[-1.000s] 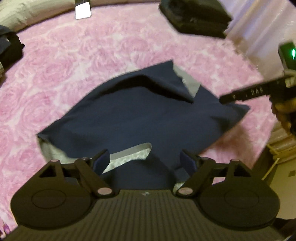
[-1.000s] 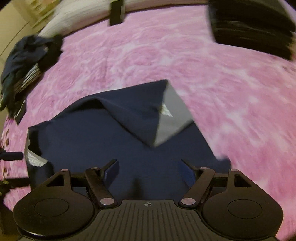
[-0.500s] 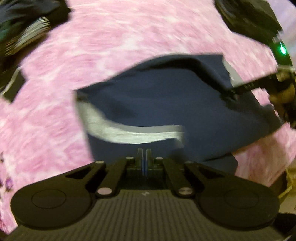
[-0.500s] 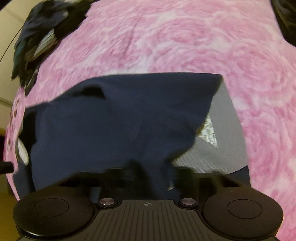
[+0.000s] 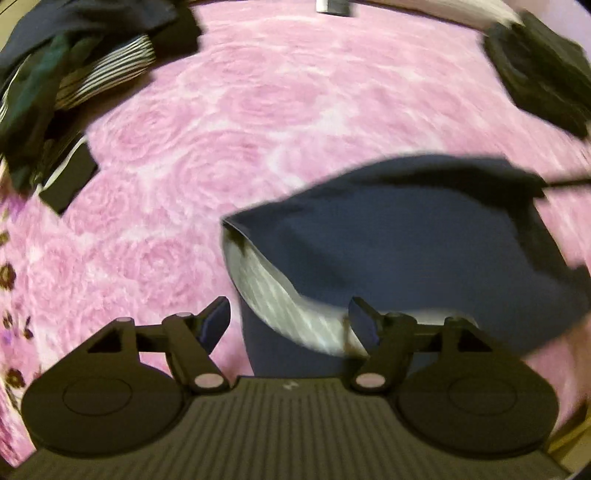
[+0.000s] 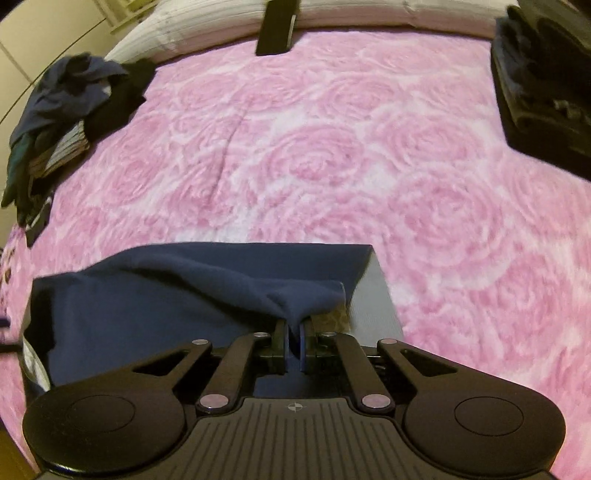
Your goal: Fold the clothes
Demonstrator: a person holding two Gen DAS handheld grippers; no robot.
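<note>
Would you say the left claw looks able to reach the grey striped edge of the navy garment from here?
Probably yes: the left claw is open, the grey striped edge lies between its fingers, and nothing covers it.

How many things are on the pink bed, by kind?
Navy garment being folded: 1
Piles of clothes: 2, a loose heap and a dark stack
Dark flat object at the far edge: 1
Total: 4

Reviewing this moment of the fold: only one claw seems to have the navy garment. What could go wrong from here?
1. The right claw pinches just a small bunch of the navy garment, so it might slip out if pulled.
2. The left claw is open and holds nothing, so the grey lining side could sag and leave an uneven fold.
</note>
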